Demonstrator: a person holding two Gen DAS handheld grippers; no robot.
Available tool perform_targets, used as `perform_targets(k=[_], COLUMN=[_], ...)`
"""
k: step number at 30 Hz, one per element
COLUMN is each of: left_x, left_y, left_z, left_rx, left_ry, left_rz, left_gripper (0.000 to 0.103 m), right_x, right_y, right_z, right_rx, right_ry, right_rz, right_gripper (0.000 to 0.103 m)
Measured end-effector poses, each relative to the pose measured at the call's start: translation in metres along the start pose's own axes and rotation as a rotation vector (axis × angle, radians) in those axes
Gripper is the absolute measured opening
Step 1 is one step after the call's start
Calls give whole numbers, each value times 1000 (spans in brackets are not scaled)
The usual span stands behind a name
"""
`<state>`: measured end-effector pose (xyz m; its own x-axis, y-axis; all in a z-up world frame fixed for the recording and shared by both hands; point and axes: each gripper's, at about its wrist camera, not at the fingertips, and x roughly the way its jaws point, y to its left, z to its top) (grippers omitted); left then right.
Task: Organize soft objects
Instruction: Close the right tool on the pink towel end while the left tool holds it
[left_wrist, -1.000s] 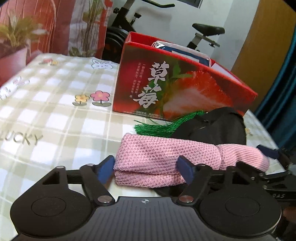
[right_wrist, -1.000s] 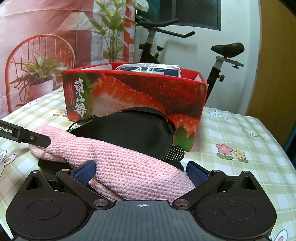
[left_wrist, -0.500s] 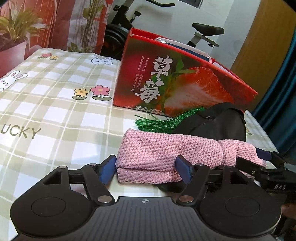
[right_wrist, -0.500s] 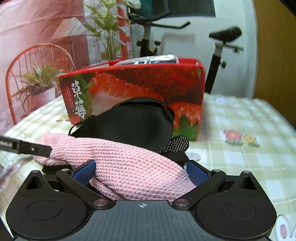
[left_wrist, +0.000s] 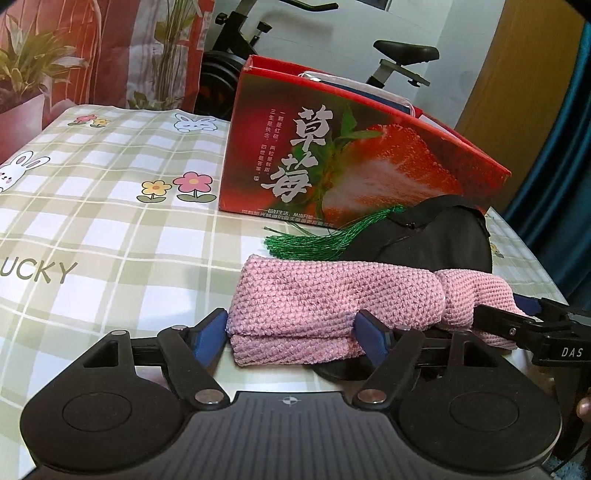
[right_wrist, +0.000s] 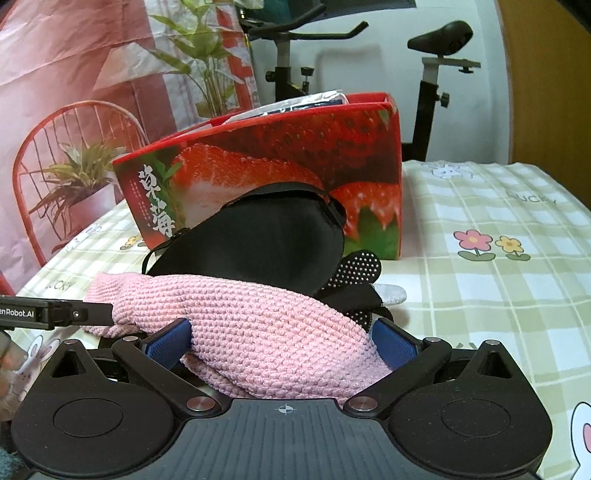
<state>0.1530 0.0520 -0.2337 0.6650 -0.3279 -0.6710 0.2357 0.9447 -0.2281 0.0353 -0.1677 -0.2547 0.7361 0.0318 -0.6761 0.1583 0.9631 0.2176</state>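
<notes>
**Pink knit spanned between two tongs, box waiting behind**

Left wrist view: the left tongs (left_wrist: 291, 334) stand fairly wide around the near, folded end of the pink knit piece (left_wrist: 332, 299). The right blue pad presses into the knit; the left pad sits just at the folded edge, and I cannot tell whether it bears on the knit, so this reads as a loose bracket rather than a firm pinch (the jaws have just been opening a little, with the knit between them). The fold lies doubled, one layer on the other, on the checked bench (left_wrist: 110, 229). Farther right, the knit narrows into the right tongs (left_wrist: 517, 314), which come in from the right edge. Behind it lie a black pouch (left_wrist: 436, 240) and a green tassel (left_wrist: 317, 240), and behind those stands the red strawberry box (left_wrist: 351, 155), open at the top with something already inside, likely the place where the soft things go.

Right wrist view: the right tongs (right_wrist: 280, 343) are closed on the thick end of the knit (right_wrist: 258, 325), both blue pads sunk against its sides. The piece runs away to the far left, where an arm of the left tongs (right_wrist: 74, 314) meets its tip. It rests partly on the black pouch (right_wrist: 266, 236) and a dotted black glove (right_wrist: 358, 269). Holding both ends seems meant to keep the floppy knit folded and tidy while it is handled.
</notes>
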Motion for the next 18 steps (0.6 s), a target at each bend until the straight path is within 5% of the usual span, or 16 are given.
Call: perform_targets(k=[7,13,18], left_x=[0,-1,-2], left_y=[-1,1,2], left_z=[0,0,0], left_rx=[3,-11,-17], left_ry=[1,-1,-1], left_rz=[2,-9,-13], left_gripper=[77,77,77], right_x=[-12,-43,-52], right_y=[13,29,28], right_z=[4,4,6], right_rx=[-67,-103,-39], right_ry=[10,-72,-34], right_rz=[-72,-191,-173], right_gripper=[103,103,102])
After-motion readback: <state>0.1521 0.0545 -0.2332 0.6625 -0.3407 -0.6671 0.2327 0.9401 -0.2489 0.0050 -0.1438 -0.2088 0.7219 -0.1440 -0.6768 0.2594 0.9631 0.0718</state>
